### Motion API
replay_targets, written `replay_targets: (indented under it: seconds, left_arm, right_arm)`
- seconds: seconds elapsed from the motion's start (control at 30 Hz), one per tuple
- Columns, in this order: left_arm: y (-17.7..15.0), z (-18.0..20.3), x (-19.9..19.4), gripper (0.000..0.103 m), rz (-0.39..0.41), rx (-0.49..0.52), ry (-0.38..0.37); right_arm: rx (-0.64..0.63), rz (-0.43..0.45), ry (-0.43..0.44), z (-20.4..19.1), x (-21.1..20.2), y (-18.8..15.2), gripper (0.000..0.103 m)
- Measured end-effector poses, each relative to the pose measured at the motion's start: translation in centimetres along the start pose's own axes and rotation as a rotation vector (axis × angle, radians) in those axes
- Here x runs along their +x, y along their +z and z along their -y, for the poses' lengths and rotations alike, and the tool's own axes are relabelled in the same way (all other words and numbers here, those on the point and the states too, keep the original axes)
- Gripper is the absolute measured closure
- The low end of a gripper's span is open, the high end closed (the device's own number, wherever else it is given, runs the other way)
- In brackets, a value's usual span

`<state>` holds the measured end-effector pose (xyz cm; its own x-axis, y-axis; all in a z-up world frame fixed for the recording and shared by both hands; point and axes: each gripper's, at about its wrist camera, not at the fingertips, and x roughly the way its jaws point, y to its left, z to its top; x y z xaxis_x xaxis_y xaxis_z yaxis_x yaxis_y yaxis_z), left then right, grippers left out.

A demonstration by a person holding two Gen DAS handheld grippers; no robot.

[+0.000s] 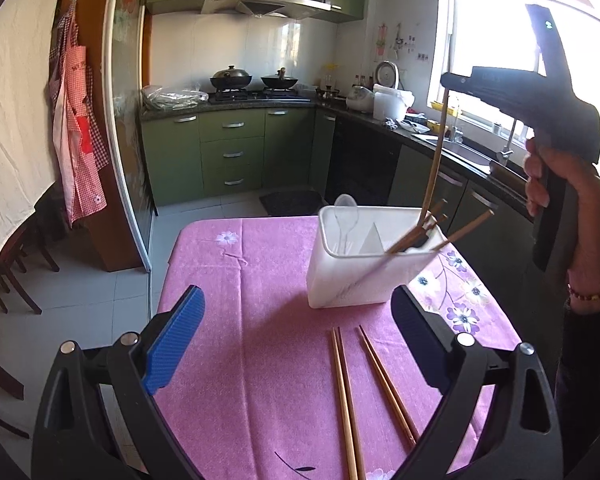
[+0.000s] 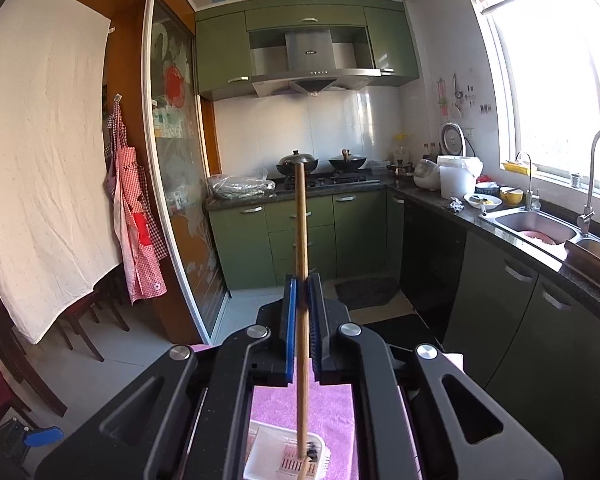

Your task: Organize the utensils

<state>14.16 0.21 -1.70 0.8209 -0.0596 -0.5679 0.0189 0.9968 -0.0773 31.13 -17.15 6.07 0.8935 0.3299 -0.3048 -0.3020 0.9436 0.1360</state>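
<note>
The white utensil holder (image 1: 352,276) stands on the pink flowered tablecloth (image 1: 252,360), toward the far right part of the table, and it has inner compartments. In its right compartment several wooden chopsticks (image 1: 416,236) lean with their ends sticking out over the rim, and in its left compartment a pale plastic spoon (image 1: 345,216) stands. One more chopstick (image 2: 301,280) is held nearly upright above the holder, with its lower end down inside the right compartment among the others. The right gripper (image 2: 302,300) is clenched on this chopstick: the two blue pads press on its shaft from both sides, and the stick passes through them from top to bottom. In the left wrist view the same gripper appears high on the right, and the person's hand (image 1: 556,184) grasps its handle; a beaded bracelet (image 1: 592,292) is on the wrist. On the cloth in front of the holder, four chopsticks (image 1: 364,392) lie as two pairs side by side, well apart from the holder. The left gripper (image 1: 300,332) hangs over the near part of the table with its fingers spread wide and nothing between them; the lying chopsticks are seen in the gap below it. Behind the table there is a kitchen with green cabinets (image 1: 228,148), two black woks (image 1: 256,78) on the stove, and a checked apron (image 1: 80,120) hanging on the left.
</note>
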Motion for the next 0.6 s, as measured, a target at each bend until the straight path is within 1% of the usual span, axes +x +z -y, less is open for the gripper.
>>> replay_targets:
  seconds: [0.1, 0.13, 0.17, 0.2, 0.23, 0.27, 0.3, 0.33, 0.37, 0.4, 0.43, 0.5, 0.6]
  left_arm:
    - [0.0, -0.4, 1.9, 0.014, -0.042, -0.045, -0.023]
    - [0.1, -0.5, 2.6, 0.014, -0.050, -0.054, -0.025]
    - [0.1, -0.5, 3.7, 0.014, -0.058, -0.059, -0.024]
    - [0.0, -0.4, 5.1, 0.014, -0.062, -0.051, 0.003]
    - [-0.2, -0.3, 6.3, 0.017, -0.058, -0.045, 0.037]
    - [-0.8, 0.0, 8.0, 0.023, -0.057, -0.038, 0.087]
    - [-1.4, 0.3, 9.5, 0.029, -0.081, -0.021, 0.093]
    - [-2.0, 0.6, 10.7, 0.043, -0.120, -0.009, 0.101]
    - [-2.6, 0.8, 11.7, 0.048, -0.160, -0.006, 0.095]
    - [-3.3, 0.9, 12.3, 0.049, -0.180, -0.001, 0.089]
    - [-3.8, 0.8, 12.6, 0.049, -0.183, 0.004, 0.098]
    - [-4.6, 0.4, 13.0, 0.048, -0.174, 0.013, 0.138]
    - [-5.3, -0.3, 13.4, 0.048, -0.186, 0.015, 0.159]
  right_arm:
    - [0.018, -0.005, 0.008, 0.3, 0.2, -1.0, 0.096]
    - [0.023, 0.005, 0.006, 0.5, 0.2, -1.6, 0.096]
    - [0.025, 0.009, 0.001, 0.7, 0.2, -2.1, 0.096]
    - [0.039, 0.007, 0.002, 1.1, 0.3, -2.9, 0.096]
    - [0.049, 0.011, 0.003, 1.4, 0.3, -3.6, 0.096]
    - [0.056, 0.014, 0.002, 1.7, 0.4, -4.2, 0.096]
    - [0.067, 0.002, 0.005, 2.2, 0.7, -5.1, 0.096]
    - [0.075, -0.005, 0.015, 2.6, 0.5, -5.8, 0.096]
    - [0.082, -0.003, 0.022, 2.9, 0.2, -6.5, 0.096]
    - [0.087, -0.002, 0.028, 3.1, -0.2, -7.5, 0.096]
    - [0.095, -0.012, 0.043, 3.3, -0.7, -8.5, 0.096]
    - [0.111, -0.038, 0.076, 3.8, -1.4, -10.5, 0.096]
    - [0.149, -0.079, 0.132, 4.3, -2.1, -13.0, 0.096]
